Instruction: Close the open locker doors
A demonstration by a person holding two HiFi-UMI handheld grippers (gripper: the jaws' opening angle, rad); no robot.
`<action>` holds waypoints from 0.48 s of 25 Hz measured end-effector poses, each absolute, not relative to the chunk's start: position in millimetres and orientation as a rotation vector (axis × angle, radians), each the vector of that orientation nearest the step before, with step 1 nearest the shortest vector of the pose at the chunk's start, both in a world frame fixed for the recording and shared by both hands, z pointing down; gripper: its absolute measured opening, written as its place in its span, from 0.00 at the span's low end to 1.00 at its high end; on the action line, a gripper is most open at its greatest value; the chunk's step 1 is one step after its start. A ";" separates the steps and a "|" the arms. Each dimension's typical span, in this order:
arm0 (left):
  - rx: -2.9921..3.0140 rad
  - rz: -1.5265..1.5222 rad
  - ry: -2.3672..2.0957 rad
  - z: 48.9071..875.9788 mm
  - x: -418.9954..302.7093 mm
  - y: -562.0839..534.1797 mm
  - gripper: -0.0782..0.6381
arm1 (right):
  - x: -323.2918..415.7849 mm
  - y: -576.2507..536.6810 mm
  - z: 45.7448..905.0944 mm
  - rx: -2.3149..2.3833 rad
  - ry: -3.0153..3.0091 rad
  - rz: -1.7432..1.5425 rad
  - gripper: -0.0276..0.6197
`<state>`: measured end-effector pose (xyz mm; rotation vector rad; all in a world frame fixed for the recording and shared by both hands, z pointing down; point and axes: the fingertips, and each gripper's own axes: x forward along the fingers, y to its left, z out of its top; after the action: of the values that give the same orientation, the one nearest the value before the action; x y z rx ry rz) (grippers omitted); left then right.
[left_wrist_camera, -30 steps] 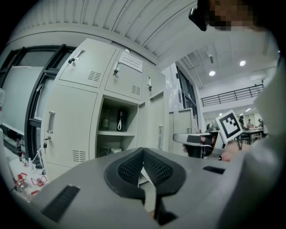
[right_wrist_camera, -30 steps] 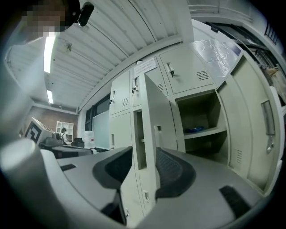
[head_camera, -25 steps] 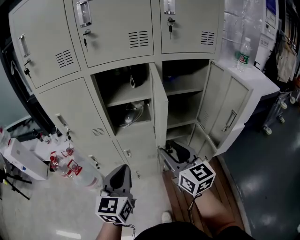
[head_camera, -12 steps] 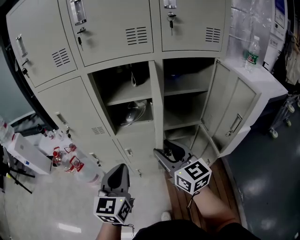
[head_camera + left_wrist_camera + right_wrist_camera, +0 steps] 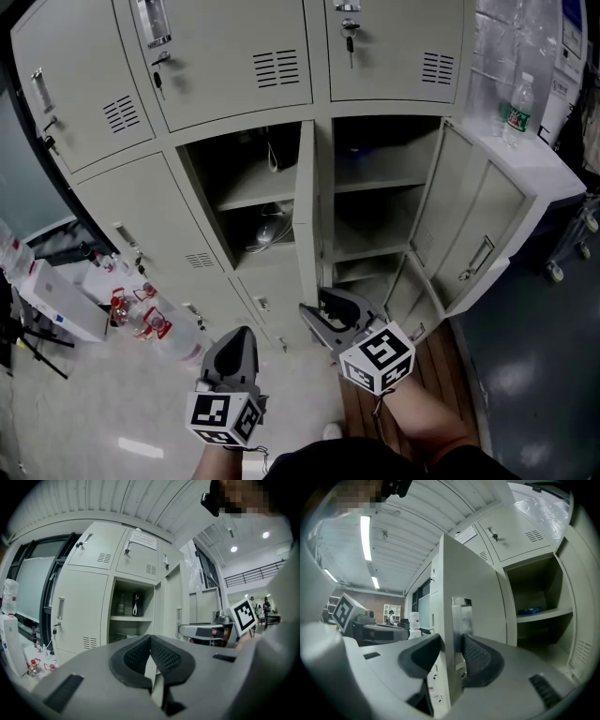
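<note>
The left gripper [image 5: 240,343] [image 5: 150,642] is low and near, its jaws squeezed tight together with nothing in them. Just beside it, the right gripper [image 5: 328,307] [image 5: 452,641] has just been closing its jaws. They now pinch the edge of the middle door [image 5: 307,216] [image 5: 468,583], by its handle [image 5: 461,616]. This door sticks straight out from the lockers [image 5: 225,56]. Farther right, a second door [image 5: 478,230] hangs wide open. Shelves [image 5: 258,192] show behind them.
</note>
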<state>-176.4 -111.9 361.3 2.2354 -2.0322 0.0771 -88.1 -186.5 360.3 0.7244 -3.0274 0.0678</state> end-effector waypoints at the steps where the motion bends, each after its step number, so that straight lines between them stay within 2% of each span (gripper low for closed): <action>1: 2.230 0.078 -2.035 362.0 -176.9 -112.2 0.11 | -90.3 -186.1 360.7 0.716 -3.027 0.064 0.27; 12: 2.166 0.068 -2.072 368.3 -210.1 -107.9 0.12 | -128.9 -183.3 360.1 0.685 -3.028 0.021 0.25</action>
<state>-210.1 -107.9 368.3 2.1657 -2.0717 0.0683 -128.9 -183.3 360.1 0.6849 -3.0284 0.0208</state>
